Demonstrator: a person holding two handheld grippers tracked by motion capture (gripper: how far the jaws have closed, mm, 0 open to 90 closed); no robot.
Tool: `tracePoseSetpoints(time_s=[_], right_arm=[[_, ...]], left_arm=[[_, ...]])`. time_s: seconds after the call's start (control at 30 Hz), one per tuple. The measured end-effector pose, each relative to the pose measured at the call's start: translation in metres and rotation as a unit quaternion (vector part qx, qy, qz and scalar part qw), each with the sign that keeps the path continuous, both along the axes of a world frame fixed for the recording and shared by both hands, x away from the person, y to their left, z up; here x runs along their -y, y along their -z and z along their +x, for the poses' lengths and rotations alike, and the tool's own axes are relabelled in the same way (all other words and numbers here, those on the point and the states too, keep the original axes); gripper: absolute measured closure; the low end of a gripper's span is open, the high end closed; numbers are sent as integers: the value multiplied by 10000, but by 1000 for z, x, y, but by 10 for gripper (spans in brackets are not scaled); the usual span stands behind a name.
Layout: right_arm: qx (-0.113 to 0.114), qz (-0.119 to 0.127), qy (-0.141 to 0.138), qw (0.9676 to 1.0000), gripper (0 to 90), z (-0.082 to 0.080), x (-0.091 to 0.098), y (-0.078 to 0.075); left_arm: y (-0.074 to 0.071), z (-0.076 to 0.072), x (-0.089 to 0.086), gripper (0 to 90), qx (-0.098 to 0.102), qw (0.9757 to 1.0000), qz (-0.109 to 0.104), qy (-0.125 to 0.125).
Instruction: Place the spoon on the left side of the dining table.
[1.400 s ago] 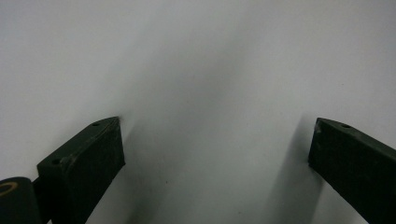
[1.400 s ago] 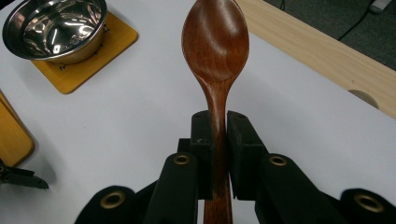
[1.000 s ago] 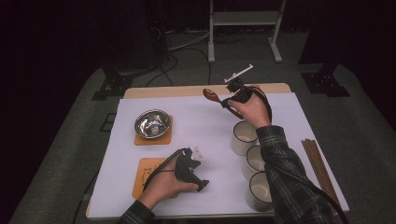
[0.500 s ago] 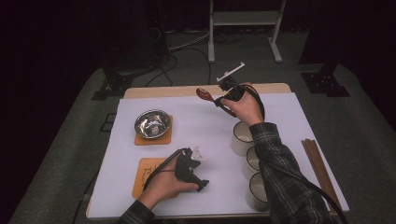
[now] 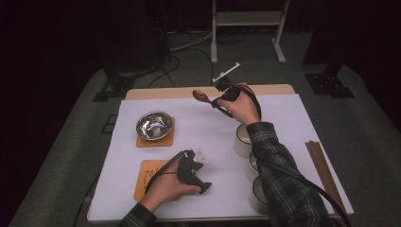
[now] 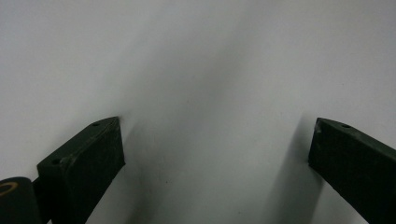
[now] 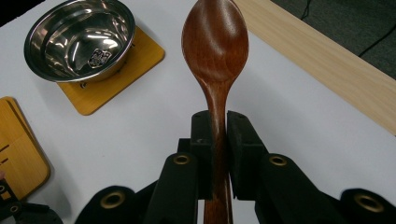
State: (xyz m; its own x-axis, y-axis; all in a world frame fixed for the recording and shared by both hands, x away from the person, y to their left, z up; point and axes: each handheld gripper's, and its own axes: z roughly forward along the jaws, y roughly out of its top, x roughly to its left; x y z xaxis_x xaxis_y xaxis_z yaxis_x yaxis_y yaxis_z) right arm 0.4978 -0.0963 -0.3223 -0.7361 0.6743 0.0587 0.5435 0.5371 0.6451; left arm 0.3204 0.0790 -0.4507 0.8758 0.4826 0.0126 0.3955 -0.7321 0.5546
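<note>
Drifted leftward across the far edge of the table since a second ago: right gripper (image 5: 218,100) with the wooden spoon (image 5: 202,96), now a touch closer to the bowl side. Left hand unmoved.

Far left, steel bowl (image 5: 154,125) sitting on its orange coaster (image 5: 152,141), empty by the look of it. Just nearer, a second coaster (image 5: 147,176), bare, partly under the left hand. On it and beside it, left gripper (image 6: 215,154) parked low on the white table cover (image 5: 208,137), jaws spread wide with nothing between, only white sheet ahead of them.

Centre back: spoon clamped by its handle (image 7: 215,116) between the right gripper's (image 7: 215,122) pads, jaws narrow and tight on the wood. Long axis running straight out along the jaws, spoon bowl end leading, pointing left toward the steel bowl (image 7: 80,39), which lies ahead and to the left of the tip, lower down. Right hand clearly the nearer and the only one engaged.

Right side: three cups (image 5: 242,140) in a row, largely masked by the plaid sleeve, so contents hard to call. Far right edge, a bundle of chopsticks (image 5: 322,165), probably, lying lengthwise.

Likely next: carry left and tip the spoon down into the bowl.
</note>
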Motion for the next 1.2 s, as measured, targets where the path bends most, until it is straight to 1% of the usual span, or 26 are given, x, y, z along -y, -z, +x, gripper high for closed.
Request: tracePoseSetpoints(time_s=[0.37,1.2], right_arm=[[-24,31,-158,9999,807,3,-16,3],[-34,-39,-507,9987,807,8,-57,5]], left_arm=[[0,0,0,21,7,10000,14,12],[0,0,0,20,17,10000,33,18]])
